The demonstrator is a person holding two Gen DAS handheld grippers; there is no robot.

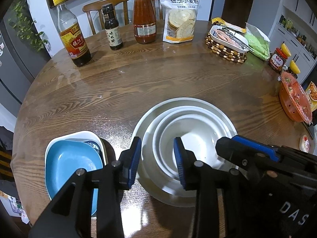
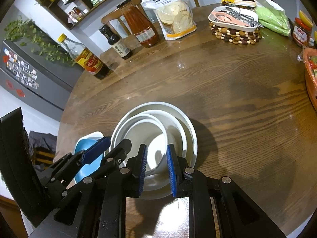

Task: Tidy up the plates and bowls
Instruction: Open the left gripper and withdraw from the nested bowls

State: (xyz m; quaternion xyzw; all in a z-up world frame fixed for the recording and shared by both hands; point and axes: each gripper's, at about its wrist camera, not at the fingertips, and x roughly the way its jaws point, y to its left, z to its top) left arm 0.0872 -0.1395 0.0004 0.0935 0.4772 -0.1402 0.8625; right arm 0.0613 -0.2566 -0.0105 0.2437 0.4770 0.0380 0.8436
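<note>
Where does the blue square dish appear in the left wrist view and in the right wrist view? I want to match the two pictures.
Left wrist view: the blue square dish lies low on the left, inside a white dish, left of the nested white bowls.
Right wrist view: it peeks out low on the left, partly behind the left gripper.
Shared landmark: the flour bag at the table's far side.

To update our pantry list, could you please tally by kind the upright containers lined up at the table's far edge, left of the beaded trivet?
Bottles: 3 (yellow-capped bottle, small dark bottle, red sauce bottle)
Bags: 1 (flour bag)
Total: 4
</note>
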